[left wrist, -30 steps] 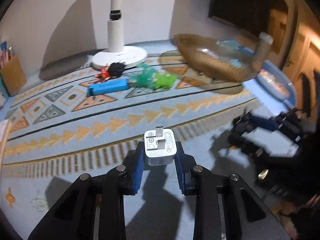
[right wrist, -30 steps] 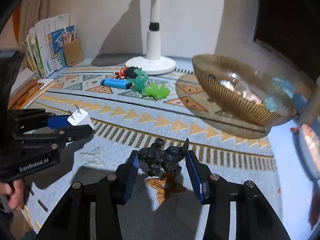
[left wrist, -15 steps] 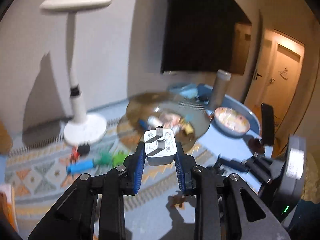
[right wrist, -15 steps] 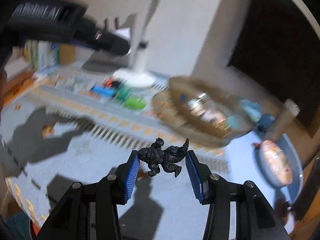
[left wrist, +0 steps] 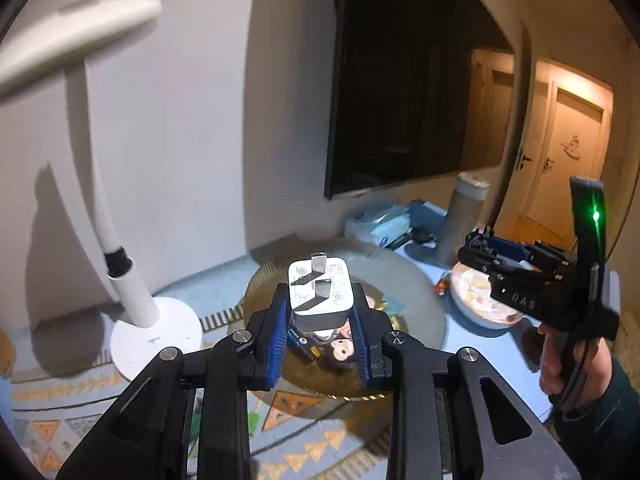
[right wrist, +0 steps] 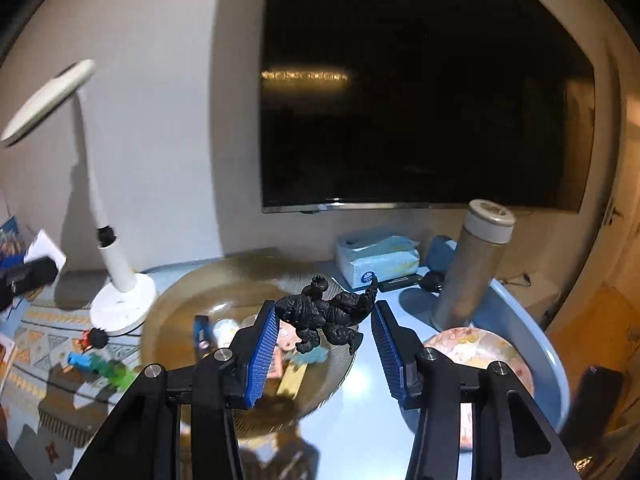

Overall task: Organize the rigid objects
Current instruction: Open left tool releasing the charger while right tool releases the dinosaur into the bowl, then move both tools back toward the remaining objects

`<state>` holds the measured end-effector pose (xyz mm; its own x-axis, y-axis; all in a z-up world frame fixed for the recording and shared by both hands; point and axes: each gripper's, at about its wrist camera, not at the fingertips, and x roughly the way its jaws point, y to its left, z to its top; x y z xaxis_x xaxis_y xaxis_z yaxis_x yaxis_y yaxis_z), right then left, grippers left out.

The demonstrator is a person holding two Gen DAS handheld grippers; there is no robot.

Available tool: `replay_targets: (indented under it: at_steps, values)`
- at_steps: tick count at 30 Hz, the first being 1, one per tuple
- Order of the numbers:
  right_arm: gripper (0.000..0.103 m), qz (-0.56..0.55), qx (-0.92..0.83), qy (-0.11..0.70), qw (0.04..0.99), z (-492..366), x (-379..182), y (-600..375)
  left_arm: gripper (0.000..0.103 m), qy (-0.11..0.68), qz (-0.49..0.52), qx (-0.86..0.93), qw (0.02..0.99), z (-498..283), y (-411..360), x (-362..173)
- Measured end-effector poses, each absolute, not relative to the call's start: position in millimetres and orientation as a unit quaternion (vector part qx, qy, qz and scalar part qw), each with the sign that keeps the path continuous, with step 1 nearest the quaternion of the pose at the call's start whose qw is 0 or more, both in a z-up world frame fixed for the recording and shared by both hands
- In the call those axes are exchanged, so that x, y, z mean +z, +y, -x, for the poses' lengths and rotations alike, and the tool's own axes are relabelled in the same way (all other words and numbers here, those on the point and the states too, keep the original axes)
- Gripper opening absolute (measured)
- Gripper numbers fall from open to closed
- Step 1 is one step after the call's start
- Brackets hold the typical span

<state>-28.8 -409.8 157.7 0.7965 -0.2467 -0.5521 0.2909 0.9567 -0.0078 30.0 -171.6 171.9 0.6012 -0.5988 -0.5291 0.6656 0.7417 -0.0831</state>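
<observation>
The left gripper [left wrist: 320, 320] is clamped on a white plug adapter [left wrist: 320, 294], blue pads pressing both its sides, the two metal prongs facing up. It hangs in the air over the amber glass bowl [left wrist: 420, 292], which sits toward the far edge of the table by the wall.

Over on the right gripper [right wrist: 322, 334], the blue pads pinch a black dinosaur figure [right wrist: 326, 312], tail curling out to the right pad, head and legs poking up and down between the jaws. That one too is held aloft, above the right side of the same bowl [right wrist: 168, 320].

Inside the bowl lie small things already: a blue stick-shaped piece [right wrist: 201, 334], a pale round bit and a pink toy, partly hidden behind the fingers.

From the left camera the right gripper [left wrist: 480, 246] shows at the right, carried by a hand [left wrist: 560, 364] in a dark sleeve.

Left of the bowl stands a white desk lamp [right wrist: 120, 304] on its round base, on the patterned mat [right wrist: 44, 340]. On that mat, near the lamp base, lie a blue lighter [right wrist: 78, 359], a green toy [right wrist: 116, 372] and a small red-and-black figure [right wrist: 93, 338].

Behind the bowl, near the far edge, sits a tissue pack [right wrist: 376, 260]; right of it a tall capped flask [right wrist: 472, 260], and a round patterned dish [right wrist: 476, 348] near the table's right edge.
</observation>
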Motion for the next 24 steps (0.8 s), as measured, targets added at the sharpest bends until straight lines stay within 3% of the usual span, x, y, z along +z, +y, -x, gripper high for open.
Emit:
replay_targets:
  at_steps: [10,12,13,14,24]
  values:
    - [0.047,-0.008,-0.158,0.377,0.913,-50,93,-434,0.026,0.354,-0.097,-0.336,0.867,-90,-230,94]
    - [0.051,-0.013,-0.152,0.379,0.913,-61,90,-438,0.045,0.361,-0.102,-0.333,0.865,-94,-235,92]
    - [0.063,-0.017,-0.151,0.374,0.915,-61,91,-441,0.059,0.358,-0.100,-0.328,0.868,-95,-235,93]
    - [0.065,-0.021,-0.153,0.368,0.917,-59,94,-442,0.066,0.350,-0.095,-0.329,0.872,-93,-233,97]
    - [0.065,-0.044,-0.132,0.339,0.931,-14,129,-438,0.075,0.312,-0.043,-0.352,0.882,-56,-186,146]
